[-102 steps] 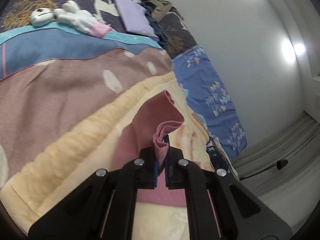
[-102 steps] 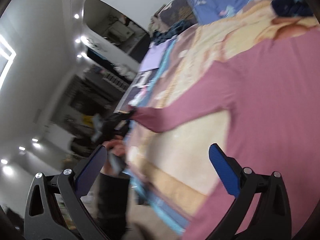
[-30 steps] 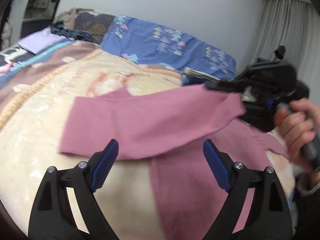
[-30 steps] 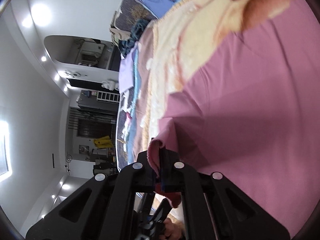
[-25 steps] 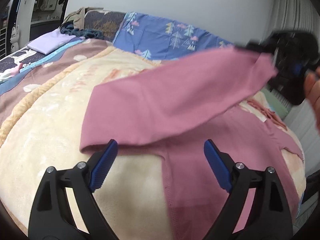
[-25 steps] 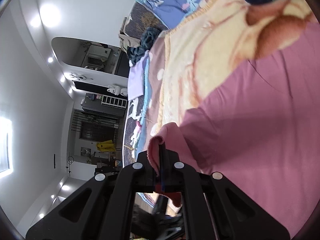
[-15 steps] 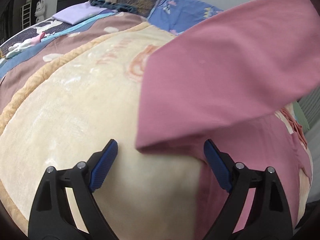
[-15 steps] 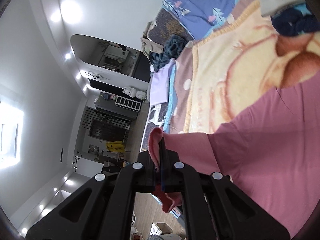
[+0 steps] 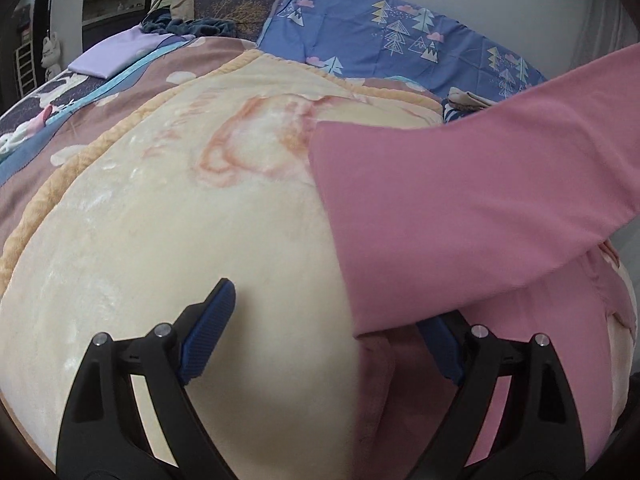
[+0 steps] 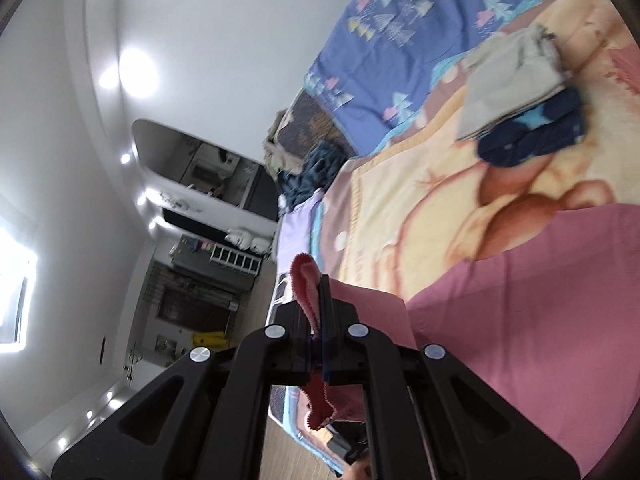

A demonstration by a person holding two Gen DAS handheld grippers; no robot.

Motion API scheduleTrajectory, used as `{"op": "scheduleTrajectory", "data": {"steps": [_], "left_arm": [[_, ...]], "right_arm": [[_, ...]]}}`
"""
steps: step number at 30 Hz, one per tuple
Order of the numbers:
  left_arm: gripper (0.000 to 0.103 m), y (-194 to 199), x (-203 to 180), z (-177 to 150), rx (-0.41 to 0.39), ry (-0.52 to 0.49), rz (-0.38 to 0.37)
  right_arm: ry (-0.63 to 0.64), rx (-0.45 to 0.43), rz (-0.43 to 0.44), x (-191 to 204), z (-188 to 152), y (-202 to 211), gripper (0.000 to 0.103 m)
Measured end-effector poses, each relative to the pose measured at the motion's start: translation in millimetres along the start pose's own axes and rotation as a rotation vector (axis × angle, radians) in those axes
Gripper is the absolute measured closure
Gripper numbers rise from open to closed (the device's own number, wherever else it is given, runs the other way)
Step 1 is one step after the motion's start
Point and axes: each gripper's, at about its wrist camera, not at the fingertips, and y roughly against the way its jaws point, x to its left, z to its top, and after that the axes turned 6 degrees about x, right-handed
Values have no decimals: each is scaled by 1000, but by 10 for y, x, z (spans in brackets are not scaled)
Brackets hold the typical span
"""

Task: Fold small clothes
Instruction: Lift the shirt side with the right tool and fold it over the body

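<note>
I'm mid sleeve-fold: right gripper (image 10: 320, 320) clamps the pink top's (image 9: 460, 200) sleeve; left gripper (image 9: 320, 332) gapes empty; next, lay it across the body

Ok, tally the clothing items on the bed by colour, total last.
Pink: 1, the pink top, cuff held by the right hand-held gripper
Lavender: 1
Beige: 1
Navy: 1
Dark teal: 1
Total: 5

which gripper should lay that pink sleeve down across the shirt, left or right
Right. The right gripper is shut on the sleeve, lifted over the shirt; the left gripper is open, holding nothing.
</note>
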Motion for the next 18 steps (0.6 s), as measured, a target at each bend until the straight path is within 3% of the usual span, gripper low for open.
{"op": "scheduleTrajectory", "data": {"steps": [8, 18], "left_arm": [[14, -225, -181, 10, 53, -93, 59], [12, -116, -140, -125, 105, -155, 10]], "right_arm": [[-137, -13, -73, -1209, -73, 303, 100], [-244, 32, -212, -2493, -281, 330, 100]]}}
